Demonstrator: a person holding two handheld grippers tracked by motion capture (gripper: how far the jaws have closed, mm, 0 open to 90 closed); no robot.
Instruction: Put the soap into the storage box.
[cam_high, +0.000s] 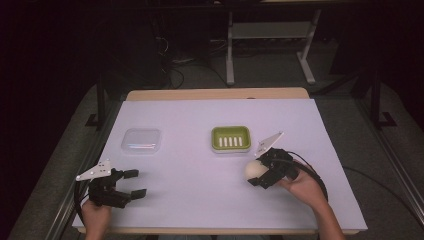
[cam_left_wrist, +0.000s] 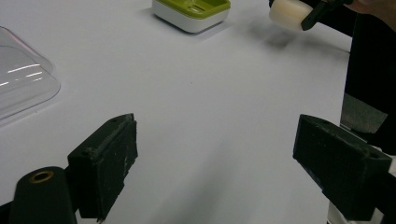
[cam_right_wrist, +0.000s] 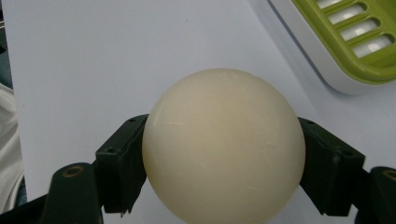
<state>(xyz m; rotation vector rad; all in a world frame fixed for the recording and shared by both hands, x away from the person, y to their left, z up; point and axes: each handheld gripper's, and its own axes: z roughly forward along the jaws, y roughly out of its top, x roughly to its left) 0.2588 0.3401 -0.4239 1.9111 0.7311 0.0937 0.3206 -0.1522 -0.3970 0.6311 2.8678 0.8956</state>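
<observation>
left gripper (cam_high: 134, 183) gaping wide, holding nothing | right gripper (cam_high: 253, 174) clamping cream soap (cam_high: 255, 169) | green soap dish (cam_high: 230, 139) sitting just beyond, empty | clear lid (cam_high: 142, 140) lying beyond left gripper

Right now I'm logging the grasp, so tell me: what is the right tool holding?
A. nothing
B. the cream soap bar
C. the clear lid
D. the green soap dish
B: in the right gripper view, both jaws of the right tool press against the sides of the cream soap bar, which is lifted near the green dish.
</observation>
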